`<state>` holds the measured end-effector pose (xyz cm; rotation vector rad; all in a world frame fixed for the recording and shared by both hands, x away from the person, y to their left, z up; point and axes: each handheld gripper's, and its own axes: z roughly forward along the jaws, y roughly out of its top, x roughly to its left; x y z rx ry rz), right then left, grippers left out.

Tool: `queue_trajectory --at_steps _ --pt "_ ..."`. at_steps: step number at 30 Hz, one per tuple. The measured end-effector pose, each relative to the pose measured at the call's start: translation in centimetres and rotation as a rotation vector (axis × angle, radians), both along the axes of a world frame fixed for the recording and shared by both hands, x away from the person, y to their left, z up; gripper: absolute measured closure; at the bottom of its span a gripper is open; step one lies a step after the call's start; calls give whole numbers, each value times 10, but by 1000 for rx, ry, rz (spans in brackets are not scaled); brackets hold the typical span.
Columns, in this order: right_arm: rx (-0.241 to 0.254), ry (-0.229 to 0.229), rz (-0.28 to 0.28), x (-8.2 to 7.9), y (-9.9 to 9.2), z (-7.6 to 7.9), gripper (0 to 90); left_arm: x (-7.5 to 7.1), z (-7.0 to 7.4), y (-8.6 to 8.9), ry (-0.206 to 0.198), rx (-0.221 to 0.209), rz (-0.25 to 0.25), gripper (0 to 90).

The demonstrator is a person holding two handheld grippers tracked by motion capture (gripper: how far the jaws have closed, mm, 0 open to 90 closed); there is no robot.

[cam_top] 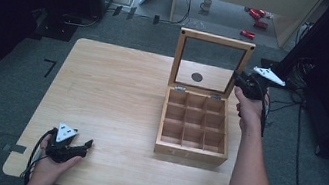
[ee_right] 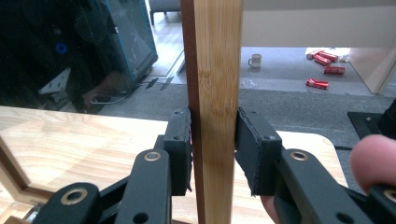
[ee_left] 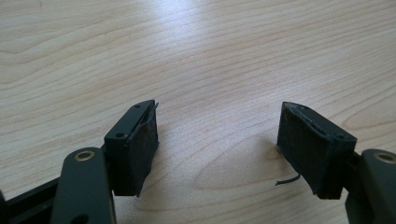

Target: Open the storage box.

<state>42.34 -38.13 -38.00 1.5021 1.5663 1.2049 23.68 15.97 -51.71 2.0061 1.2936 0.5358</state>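
Nine empty compartments sit exposed in the wooden box (cam_top: 194, 128), which stands right of the table's (cam_top: 110, 98) middle with its glass-paned lid (cam_top: 212, 62) raised upright. Clamped onto the lid's right frame edge (ee_right: 215, 93), the right gripper (cam_top: 241, 81) presses both pads on the wood (probably to steady the lid or swing it on its hinges). Near the front left corner, the left gripper (ee_left: 217, 140) rests on bare tabletop, jaws apart and holding nothing, seemingly idle.
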Motion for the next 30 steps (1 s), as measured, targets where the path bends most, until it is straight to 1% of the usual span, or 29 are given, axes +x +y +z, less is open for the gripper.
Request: queue_trajectory --at_steps 1,3,4,6,8,11,13,14,15,16,22,27,28,30 --pt "-7 3 -17 2 2 0 677 0 0 0 0 -1 0 298" --pt "-10 4 -24 3 3 0 678 0 0 0 0 0 0 298" --pt "-7 8 -43 4 6 0 678 0 0 0 -1 1 0 298" --pt "-10 7 -48 5 6 -1 678 0 0 0 -1 3 0 298" --pt "-24 11 -61 6 8 -1 679 0 0 -1 -2 5 1 298" --pt "-17 13 -70 6 9 0 680 0 0 -1 -3 6 1 298" --pt "20 5 -51 5 7 0 635 0 0 -1 -2 9 0 298" --pt "10 9 -32 4 8 1 605 0 0 -1 -4 10 1 298" --pt "10 9 -32 4 8 1 605 0 0 -1 -4 10 1 298" --pt "-21 10 -21 2 10 1 586 0 0 -1 -5 10 2 298" --pt "-26 -2 -5 -6 12 3 572 0 0 -2 -5 18 1 298" --pt "-47 -7 16 -21 12 4 551 0 0 -2 -6 21 2 298" --pt "-47 -7 16 -21 12 4 551 0 0 -2 -5 24 1 298" --pt "-46 2 24 -32 12 2 525 0 0 -2 -6 20 2 298"
